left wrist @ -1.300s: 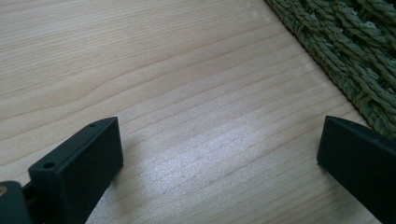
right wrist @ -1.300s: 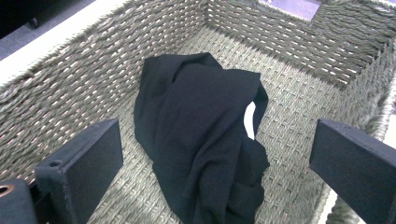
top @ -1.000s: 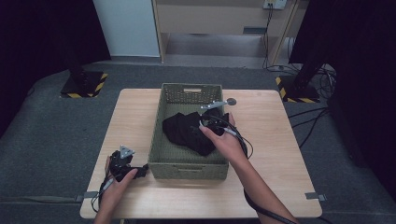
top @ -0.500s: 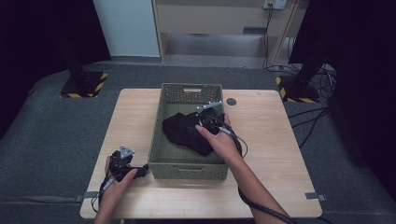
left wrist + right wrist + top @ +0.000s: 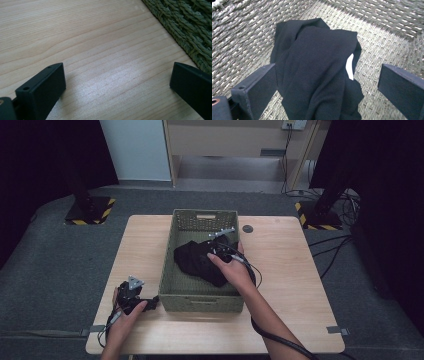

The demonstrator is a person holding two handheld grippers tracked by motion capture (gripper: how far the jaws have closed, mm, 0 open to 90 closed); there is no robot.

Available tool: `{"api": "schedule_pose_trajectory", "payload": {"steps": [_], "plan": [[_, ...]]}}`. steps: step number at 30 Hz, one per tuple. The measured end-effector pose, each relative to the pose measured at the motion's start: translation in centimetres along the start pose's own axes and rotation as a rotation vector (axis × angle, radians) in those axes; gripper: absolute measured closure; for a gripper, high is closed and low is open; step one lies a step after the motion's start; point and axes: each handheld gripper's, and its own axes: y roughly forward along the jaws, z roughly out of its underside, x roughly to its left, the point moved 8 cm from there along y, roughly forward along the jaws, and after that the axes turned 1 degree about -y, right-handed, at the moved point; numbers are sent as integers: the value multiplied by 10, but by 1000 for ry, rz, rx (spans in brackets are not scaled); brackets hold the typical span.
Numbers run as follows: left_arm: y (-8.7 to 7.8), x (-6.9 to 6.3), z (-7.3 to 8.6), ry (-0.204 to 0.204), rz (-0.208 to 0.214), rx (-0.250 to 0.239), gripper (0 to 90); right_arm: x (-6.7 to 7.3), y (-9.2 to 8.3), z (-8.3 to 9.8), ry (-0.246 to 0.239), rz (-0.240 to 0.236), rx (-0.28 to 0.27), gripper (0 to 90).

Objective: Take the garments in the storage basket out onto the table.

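A green woven basket (image 5: 200, 303) stands in the middle of the wooden table (image 5: 280, 260). A crumpled black cloth (image 5: 192, 260) lies inside it. My right gripper (image 5: 216, 251) is down in the basket, just over the cloth. In the right gripper view its jaws stand wide apart, so the right gripper (image 5: 329, 82) is open, with the black cloth (image 5: 317, 65) and its small white tag (image 5: 349, 66) between and ahead of them. My left gripper (image 5: 150, 302) rests on the table by the basket's front left corner. Seen from its own camera, the left gripper (image 5: 117, 82) is open over bare wood.
The basket wall (image 5: 192, 30) is close to the left gripper's right jaw. A small dark disc (image 5: 247, 228) lies on the table behind the basket. Two stands with yellow-black bases (image 5: 90, 211) (image 5: 320, 215) are on the floor beyond. The right gripper's cable (image 5: 280, 341) trails toward the front edge.
My right gripper has shifted slightly left inside the basket, over the cloth. The left hand and its gripper have stayed put.
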Motion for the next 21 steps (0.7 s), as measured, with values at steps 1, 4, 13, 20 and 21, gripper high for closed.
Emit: {"api": "schedule_pose_trajectory", "payload": {"steps": [1, 4, 13, 20, 21], "plan": [[0, 0, 0, 0, 0, 0, 0, 1, 1, 0, 0, -2, 2, 28], [0, 0, 0, 0, 0, 0, 0, 2, 5, 1, -2, -3, 8, 28], [0, 0, 0, 0, 0, 0, 0, 2, 14, 2, -15, -1, 27, 31], [0, 0, 0, 0, 0, 0, 0, 1, 20, 3, -6, 4, 39, 31], [0, 0, 0, 0, 0, 0, 0, 0, 20, 3, -6, 5, 40, 31]]}}
